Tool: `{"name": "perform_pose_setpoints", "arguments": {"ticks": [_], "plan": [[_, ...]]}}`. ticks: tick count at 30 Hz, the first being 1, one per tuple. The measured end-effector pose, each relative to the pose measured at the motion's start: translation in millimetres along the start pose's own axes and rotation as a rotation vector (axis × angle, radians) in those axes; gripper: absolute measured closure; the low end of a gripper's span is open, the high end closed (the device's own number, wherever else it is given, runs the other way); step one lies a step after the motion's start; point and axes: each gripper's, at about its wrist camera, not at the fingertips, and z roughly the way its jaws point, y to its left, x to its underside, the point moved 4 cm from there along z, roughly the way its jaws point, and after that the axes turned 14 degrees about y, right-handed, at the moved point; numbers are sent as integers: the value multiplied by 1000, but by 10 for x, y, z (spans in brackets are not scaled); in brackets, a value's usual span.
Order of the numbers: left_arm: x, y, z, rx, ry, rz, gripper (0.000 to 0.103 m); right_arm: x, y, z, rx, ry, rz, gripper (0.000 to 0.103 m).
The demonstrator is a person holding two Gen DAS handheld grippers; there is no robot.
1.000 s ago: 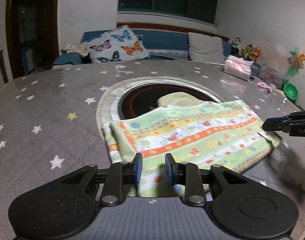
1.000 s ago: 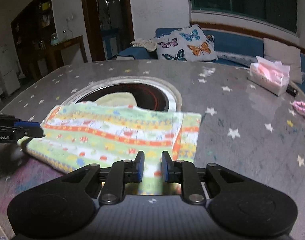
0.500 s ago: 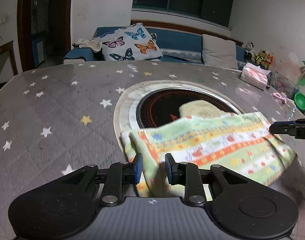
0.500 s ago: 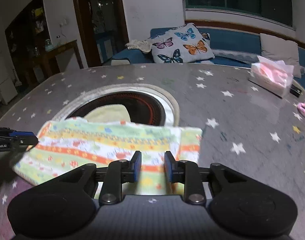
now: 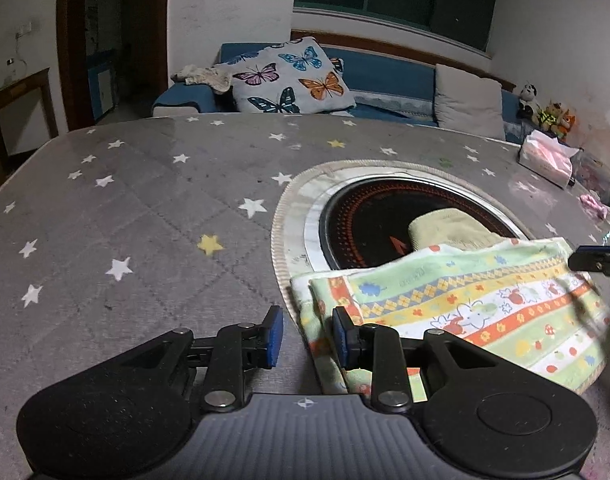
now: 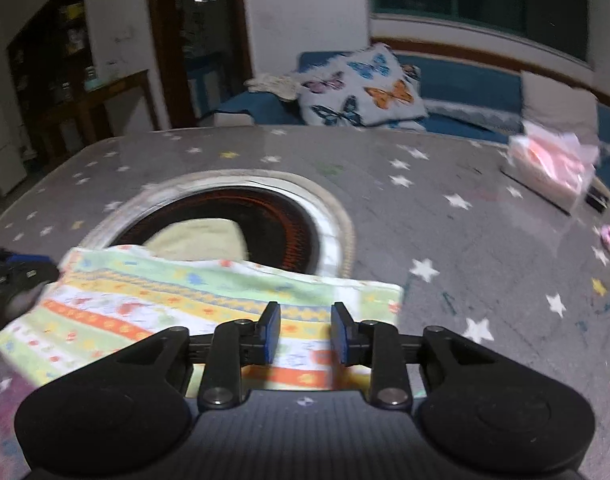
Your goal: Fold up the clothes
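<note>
While the striped cloth (image 5: 465,312) lay folded on the star-print desk (image 5: 145,220), its far edge lapping over the round black hob (image 5: 369,224), we had both tools at its near corners. Our left hand-held gripper (image 5: 303,338) was opening, with the cloth's corner between its blue pads but no longer pinched. Our right hand-held gripper (image 6: 305,332) was opening too, the cloth showing in the gap beneath it, released. A yellow cloth (image 6: 201,238) sat on the hob behind. We judged the risk to be snagging: a pad dragging the loose corner as we drew away would undo the fold or pull the stacked layers askew. A tissue pack (image 6: 549,168) stood well apart.
</note>
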Motion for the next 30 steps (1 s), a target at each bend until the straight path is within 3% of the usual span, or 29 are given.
{"name": "perform_pose_setpoints", "arguments": {"ticks": [2, 4, 8, 10, 14, 21, 27, 30], "plan": [[3, 7, -54, 1, -6, -10, 65, 8, 177, -90, -24, -8, -55, 67], [8, 13, -108, 2, -11, -19, 52, 26, 396, -163, -54, -12, -121, 64], [24, 41, -220, 4, -24, -51, 43, 79, 866, -255, -121, -11, -248, 62], [32, 63, -272, 8, -28, -70, 31, 107, 1081, -277, -153, -9, -308, 62], [60, 120, -341, 27, -27, -116, 27, 171, 1536, -252, -194, 6, -430, 60], [151, 247, -362, 74, -6, -194, 15, 285, 2158, -97, -185, 18, -619, 59], [204, 304, -355, 154, 17, -255, 14, 388, 2446, 33, -129, 11, -716, 59], [228, 320, -339, 198, 35, -295, 14, 439, 2512, 108, -74, 4, -738, 65]]}}
